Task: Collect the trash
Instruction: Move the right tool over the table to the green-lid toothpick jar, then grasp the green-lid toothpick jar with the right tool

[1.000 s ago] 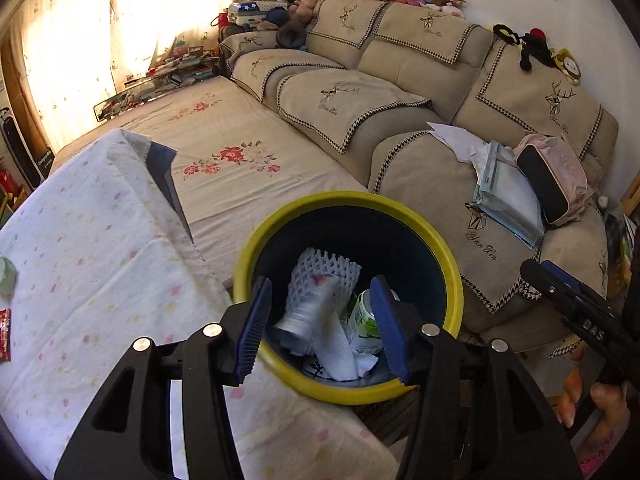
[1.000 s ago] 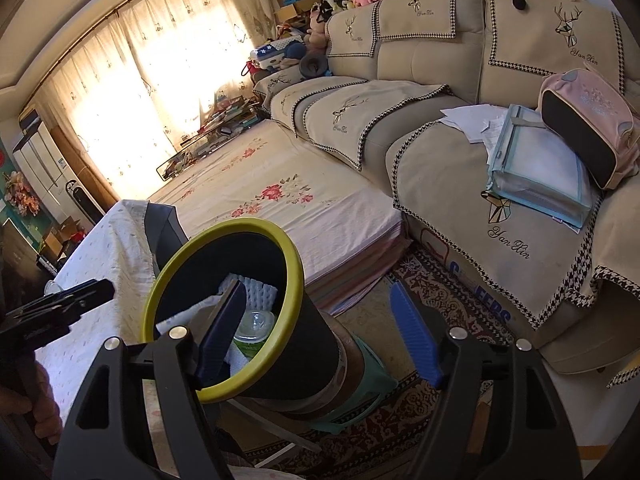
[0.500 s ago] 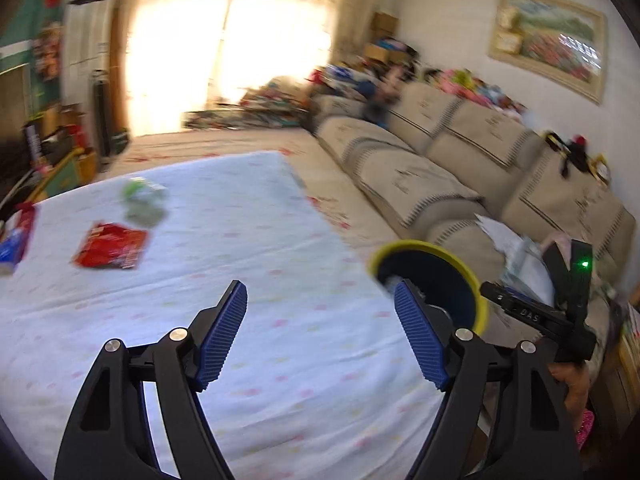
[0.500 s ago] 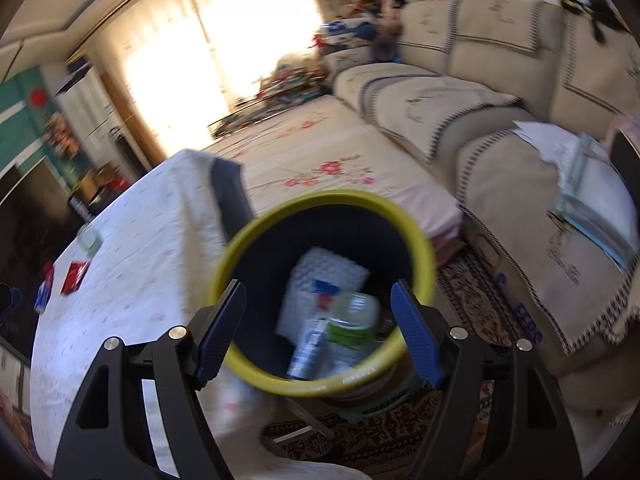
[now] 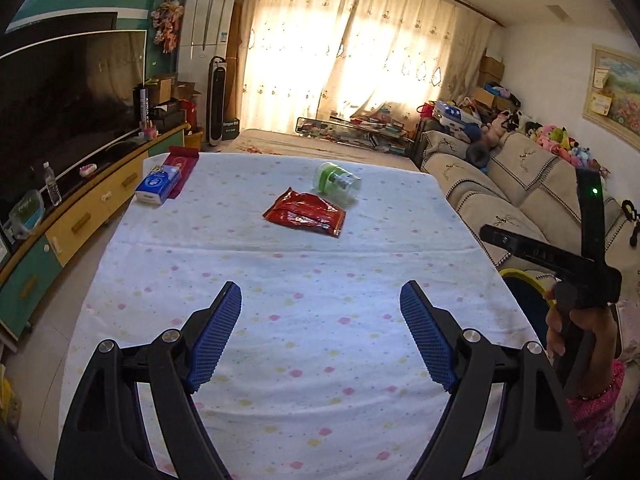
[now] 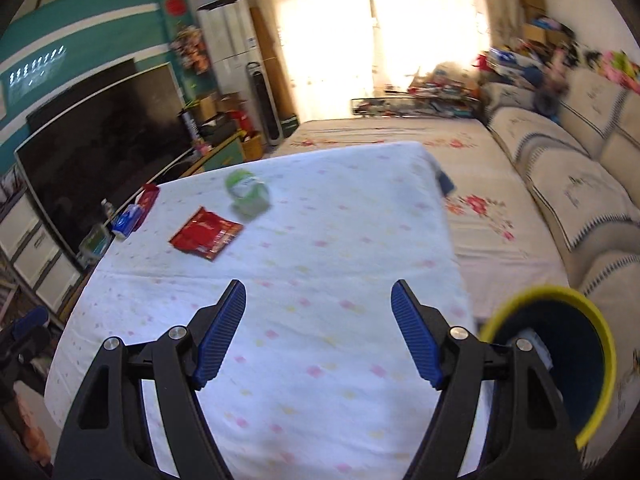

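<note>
A red wrapper [image 5: 305, 211] lies mid-frame on the desk [image 5: 280, 320], a green-capped bottle [image 5: 337, 182] just behind it; tissue pack [image 5: 157, 185] upper left; bin [image 6: 560, 352] lower right; left tool [image 5: 320, 336] and right tool [image 6: 318, 332] both gape wide, holding nothing.

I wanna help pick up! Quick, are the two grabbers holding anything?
Left gripper: open, holding nothing.
Right gripper: open, holding nothing.

home living room | sofa [image 5: 516, 184] | television [image 5: 68, 96] | curtained window [image 5: 360, 60]
</note>
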Tool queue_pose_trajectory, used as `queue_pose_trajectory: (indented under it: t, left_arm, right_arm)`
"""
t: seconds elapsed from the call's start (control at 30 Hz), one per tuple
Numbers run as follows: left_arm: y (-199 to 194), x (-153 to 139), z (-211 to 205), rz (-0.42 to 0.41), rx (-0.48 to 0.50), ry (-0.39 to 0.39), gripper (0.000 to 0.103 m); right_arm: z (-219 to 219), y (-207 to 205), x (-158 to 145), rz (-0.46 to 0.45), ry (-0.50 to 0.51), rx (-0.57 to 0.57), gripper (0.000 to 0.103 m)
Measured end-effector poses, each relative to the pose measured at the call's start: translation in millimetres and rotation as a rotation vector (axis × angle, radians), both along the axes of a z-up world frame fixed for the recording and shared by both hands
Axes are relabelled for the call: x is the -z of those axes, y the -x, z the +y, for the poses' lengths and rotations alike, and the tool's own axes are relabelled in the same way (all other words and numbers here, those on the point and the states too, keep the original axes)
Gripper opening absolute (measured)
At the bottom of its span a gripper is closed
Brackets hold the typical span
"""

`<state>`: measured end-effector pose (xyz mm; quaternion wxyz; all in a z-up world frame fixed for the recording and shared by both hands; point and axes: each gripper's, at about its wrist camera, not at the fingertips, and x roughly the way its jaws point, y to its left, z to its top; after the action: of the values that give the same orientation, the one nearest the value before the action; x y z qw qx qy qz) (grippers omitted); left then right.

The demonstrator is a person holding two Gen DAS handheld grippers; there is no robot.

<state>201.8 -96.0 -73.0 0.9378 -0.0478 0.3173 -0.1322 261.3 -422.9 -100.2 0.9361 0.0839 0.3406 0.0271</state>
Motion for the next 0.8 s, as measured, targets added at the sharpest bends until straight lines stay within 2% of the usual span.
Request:
queue_pose_trajectory:
  t: [0.13,0.3,0.6,0.8]
  left_arm:
    - [1.3,5.9,26.2,-0.005,-0.039,0.002,0.081]
    - [3.7,8.6,50.8,-0.005,-0.079,0.015,0.081]
    - [-14.5,25.4,59.1,0.045,-0.089,0.027,0.081]
    - [-26.9,35.2,53.0,0.072,-0.071,0.027,0.081]
  right_arm:
    - [42.8,-47.2,-2.9,0.007,0.031,-0.101,0.073]
    - [79.3,-107.2,2.9,-0.009,0.119,-0.144,0.080]
    - [101.3,-196.3,28.2,0.026,0.178,-0.198,0.082]
    - [109.8,-232.1,44.4,0.063,0.191,-0.205,0.082]
